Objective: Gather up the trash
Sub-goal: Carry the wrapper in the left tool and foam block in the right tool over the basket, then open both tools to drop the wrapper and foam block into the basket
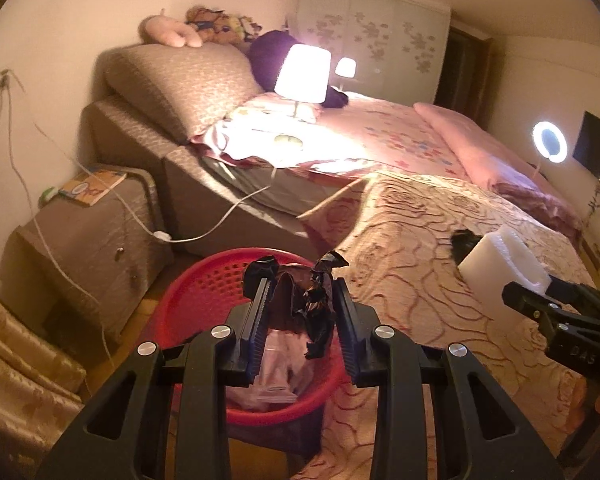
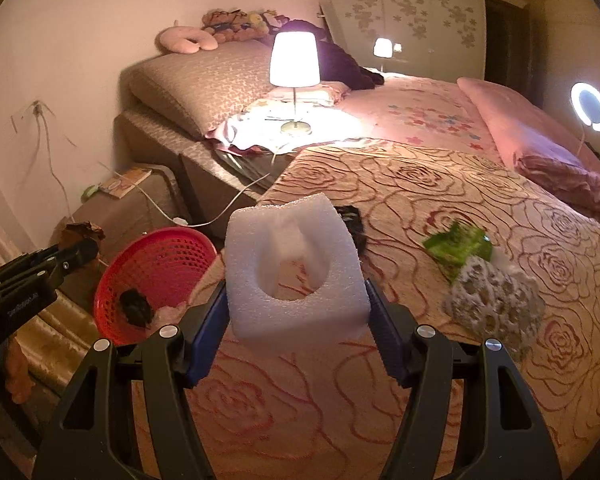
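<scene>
My left gripper (image 1: 300, 284) is shut on a crumpled dark wrapper (image 1: 316, 308) and holds it over the red basket (image 1: 204, 280), which has pink and dark scraps in it. My right gripper (image 2: 296, 292) is shut on a white foam block (image 2: 296, 268) above the bed's rose-patterned blanket (image 2: 420, 208); the block also shows in the left wrist view (image 1: 500, 264). On the blanket lie a green wrapper (image 2: 460, 246), a white foam net (image 2: 496, 304) and a dark scrap (image 2: 352, 220) behind the block. The red basket (image 2: 160, 264) stands left of the bed on the floor.
A lit table lamp (image 2: 295, 60) stands on the bed near the pillow (image 2: 204, 80). A nightstand (image 1: 88, 232) with a book and cables is left of the basket. A ring light (image 2: 590, 106) glows at the right. A pink folded quilt (image 2: 532, 148) lies far right.
</scene>
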A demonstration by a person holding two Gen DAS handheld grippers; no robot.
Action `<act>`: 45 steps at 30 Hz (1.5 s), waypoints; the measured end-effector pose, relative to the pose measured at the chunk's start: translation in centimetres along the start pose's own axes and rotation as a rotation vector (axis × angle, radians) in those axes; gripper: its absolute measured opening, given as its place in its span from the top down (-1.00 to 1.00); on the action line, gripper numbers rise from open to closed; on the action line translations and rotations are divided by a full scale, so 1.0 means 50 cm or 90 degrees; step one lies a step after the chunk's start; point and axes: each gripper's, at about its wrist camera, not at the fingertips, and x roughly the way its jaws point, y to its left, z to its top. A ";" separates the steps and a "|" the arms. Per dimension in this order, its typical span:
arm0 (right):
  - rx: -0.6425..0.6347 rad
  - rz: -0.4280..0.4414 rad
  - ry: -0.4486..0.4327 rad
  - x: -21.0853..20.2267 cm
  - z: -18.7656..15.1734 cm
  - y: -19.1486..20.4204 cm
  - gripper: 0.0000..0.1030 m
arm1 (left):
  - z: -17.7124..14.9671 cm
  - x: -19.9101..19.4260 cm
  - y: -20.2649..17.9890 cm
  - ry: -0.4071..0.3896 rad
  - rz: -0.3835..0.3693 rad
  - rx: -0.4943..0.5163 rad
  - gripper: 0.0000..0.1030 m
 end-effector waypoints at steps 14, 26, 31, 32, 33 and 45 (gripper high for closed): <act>-0.058 0.055 0.022 0.066 0.047 0.114 -0.23 | -0.013 0.045 0.079 0.031 0.032 -0.043 0.42; -0.097 0.102 0.072 0.141 0.059 0.200 -0.23 | -0.027 0.108 0.115 0.066 0.035 -0.052 0.42; -0.099 0.103 0.086 0.173 0.062 0.220 -0.23 | -0.034 0.123 0.119 0.077 0.035 -0.050 0.36; -0.098 0.103 0.087 0.176 0.062 0.222 -0.24 | -0.035 0.123 0.119 0.078 0.037 -0.050 0.34; -0.097 0.103 0.088 0.176 0.061 0.223 -0.24 | -0.036 0.124 0.119 0.077 0.038 -0.049 0.29; -0.067 0.103 0.087 0.174 0.052 0.198 -0.41 | -0.030 0.105 0.123 0.058 0.055 -0.062 -0.30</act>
